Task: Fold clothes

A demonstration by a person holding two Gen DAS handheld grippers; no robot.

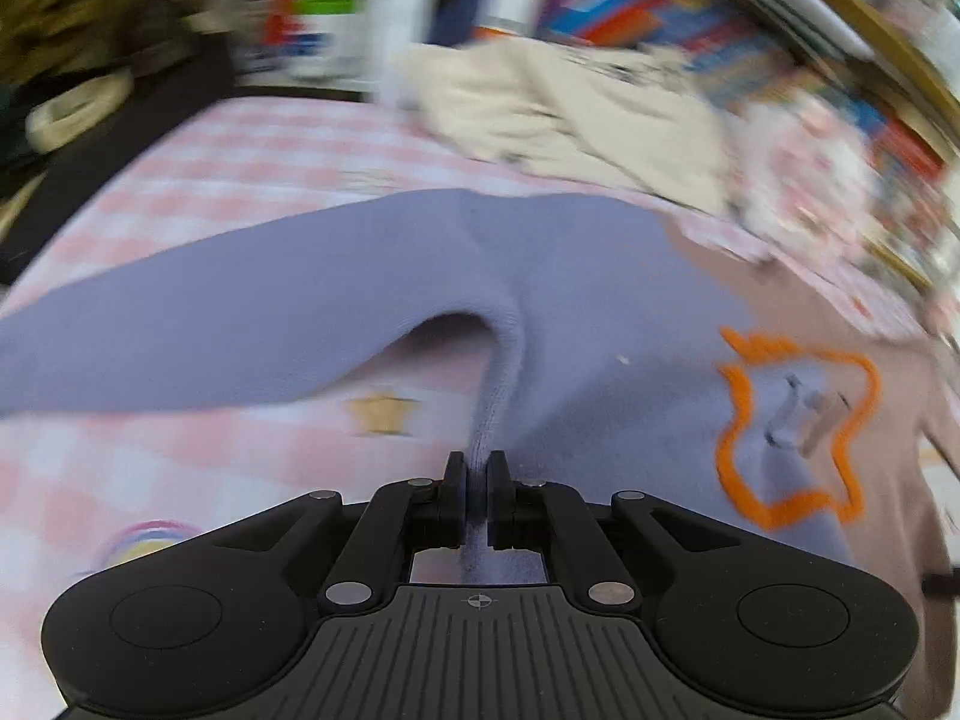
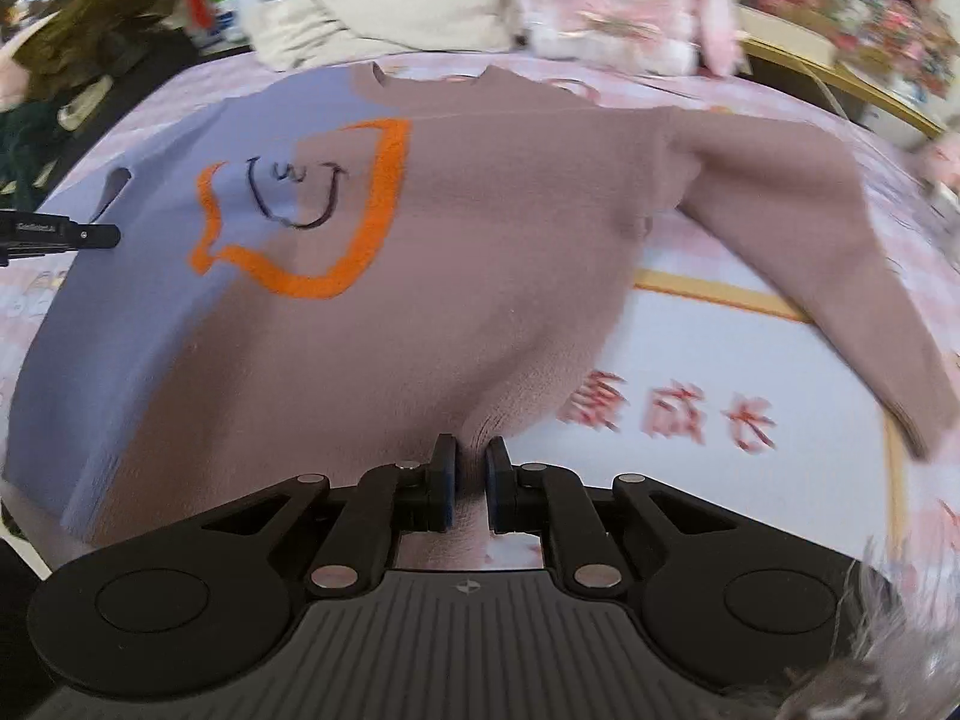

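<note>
A pink checked cloth [image 2: 708, 324] is covering the surface, and the two-tone sweater [image 2: 480, 252] is lying spread across it, purple on one half, brown on the other, with an orange outline [image 2: 312, 210] around a drawn smiling face at the sweater's chest. Only the right wrist view is showing the whole sweater, its neckline and brown sleeve [image 2: 840, 276] stretching off to the side; beyond the neckline a cream garment [image 2: 384, 6] and a pink plush rabbit [image 2: 624, 0] are sitting. The left wrist view is showing only the purple sleeve [image 1: 240, 330] and a raised fold. The left claw [image 1: 477, 468] is pinching that purple fold, and the right claw [image 2: 469, 456] is gripping the sweater's brown hem, fabric bunching between both pairs of fingers.
</note>
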